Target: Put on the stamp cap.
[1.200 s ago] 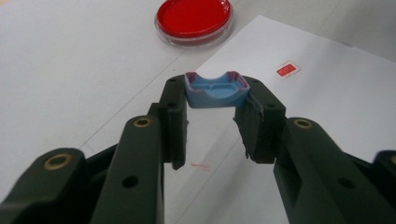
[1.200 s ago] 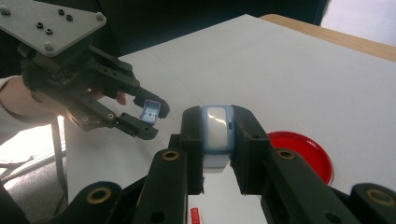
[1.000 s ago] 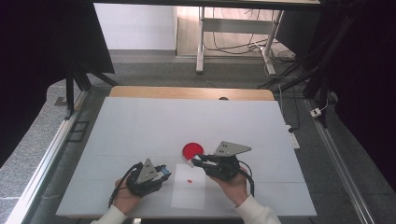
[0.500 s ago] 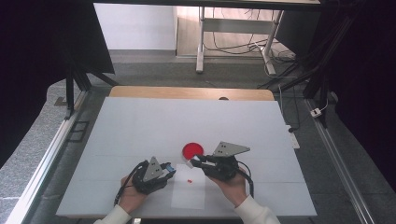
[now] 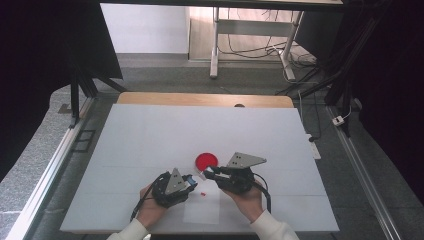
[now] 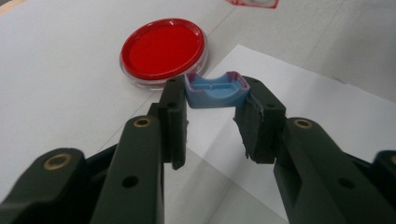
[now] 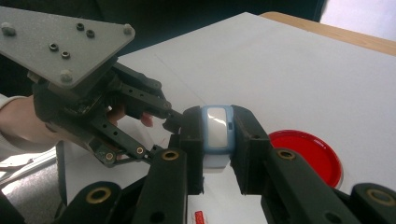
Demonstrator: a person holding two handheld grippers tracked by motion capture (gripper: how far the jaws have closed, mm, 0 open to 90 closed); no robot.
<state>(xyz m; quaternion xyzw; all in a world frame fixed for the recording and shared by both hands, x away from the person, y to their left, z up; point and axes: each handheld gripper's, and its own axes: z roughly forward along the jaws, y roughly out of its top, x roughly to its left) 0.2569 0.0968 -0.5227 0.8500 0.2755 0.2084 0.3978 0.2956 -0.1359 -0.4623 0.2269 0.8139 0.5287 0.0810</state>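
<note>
Gripping blue tray (image 6: 215, 91) (shallow): left gripper (image 6: 212, 109) | right gripper (image 7: 216, 135) clamps blue-white piece (image 7: 216, 129)

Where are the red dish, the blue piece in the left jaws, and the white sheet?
red dish (image 6: 163, 48), left gripper view, middle of its red face
blue piece (image 6: 215, 93), left gripper view, its near wall between the jaws
white sheet (image 5: 202, 214), high view, bare near part

This looks like a laboratory or test room. A white counter (image 5: 200, 130) stands on grey carpet floor (image 5: 40, 150), with black curtains (image 5: 45, 45) at both sides, metal rails (image 5: 42, 180) beside it, and loose cables (image 5: 250, 47) under a metal frame table (image 5: 250, 30) behind.
</note>
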